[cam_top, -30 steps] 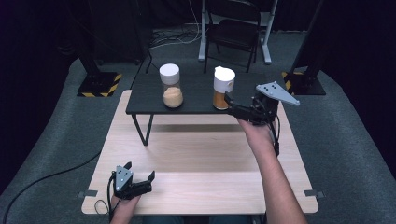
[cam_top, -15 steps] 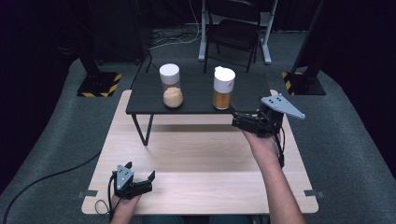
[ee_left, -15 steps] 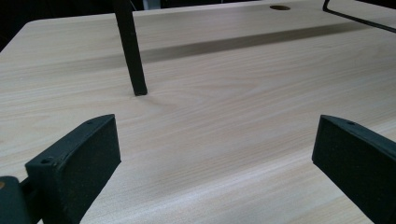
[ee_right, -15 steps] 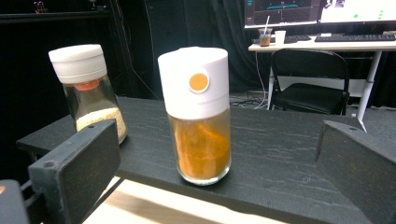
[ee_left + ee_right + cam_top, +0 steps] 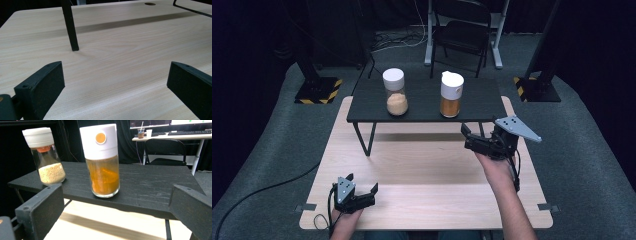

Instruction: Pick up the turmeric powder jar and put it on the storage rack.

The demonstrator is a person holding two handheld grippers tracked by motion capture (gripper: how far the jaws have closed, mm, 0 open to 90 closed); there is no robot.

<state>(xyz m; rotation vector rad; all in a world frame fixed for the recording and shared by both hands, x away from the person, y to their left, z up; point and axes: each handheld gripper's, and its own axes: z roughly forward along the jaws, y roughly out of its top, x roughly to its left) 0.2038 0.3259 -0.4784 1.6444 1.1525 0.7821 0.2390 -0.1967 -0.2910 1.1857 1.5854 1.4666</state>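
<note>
right claw (image 5: 468,138) backed off, jaws spread, empty | amber jar (image 5: 451,94) ahead of it on black shelf (image 5: 422,102), released | left claw (image 5: 362,192) gaping, idle on counter (image 5: 422,165)

A light wooden desk (image 5: 422,175) carries a low black stand (image 5: 427,100). Behind it, a dark chair (image 5: 462,30) sits on grey carpet (image 5: 277,145), flanked by two yellow-striped bases (image 5: 319,92) and a cable (image 5: 257,192) trailing left.
</note>
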